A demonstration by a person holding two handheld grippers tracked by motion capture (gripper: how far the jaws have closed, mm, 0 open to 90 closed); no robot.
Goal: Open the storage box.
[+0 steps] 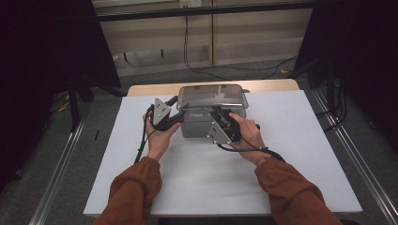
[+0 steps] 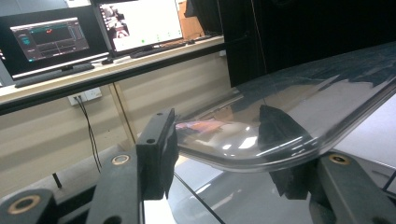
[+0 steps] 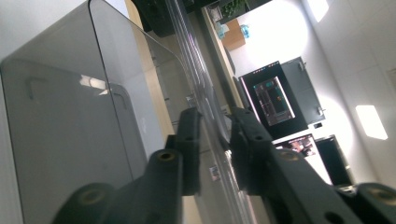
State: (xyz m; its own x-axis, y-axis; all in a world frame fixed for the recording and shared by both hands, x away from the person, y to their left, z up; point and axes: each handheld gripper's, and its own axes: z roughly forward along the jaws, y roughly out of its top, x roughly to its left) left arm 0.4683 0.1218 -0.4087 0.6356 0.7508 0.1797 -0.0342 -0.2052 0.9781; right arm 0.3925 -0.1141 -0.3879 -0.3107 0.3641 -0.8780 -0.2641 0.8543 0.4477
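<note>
Rust-coloured sleeves (image 1: 136, 187) nearest, reaching over white table (image 1: 300, 154). Grey box (image 1: 199, 123) mid-table toward far edge, long axis left to right, topped by clear lid (image 1: 212, 97) overhanging all round. Left gripper (image 1: 174, 117) at lid's left near corner, jaws half narrowed astride the rim (image 2: 261, 161), pads seemingly not yet pressing. Right gripper (image 1: 217, 112) on near edge right of centre, jaws narrow, pinching the clear edge (image 3: 215, 122). Both hands equally close. Smoky translucent walls, glossy reflective lid. Lift likely hinges on level, matched grips.

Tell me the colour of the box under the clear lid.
Smoky grey box, clearest in the right gripper view.
</note>
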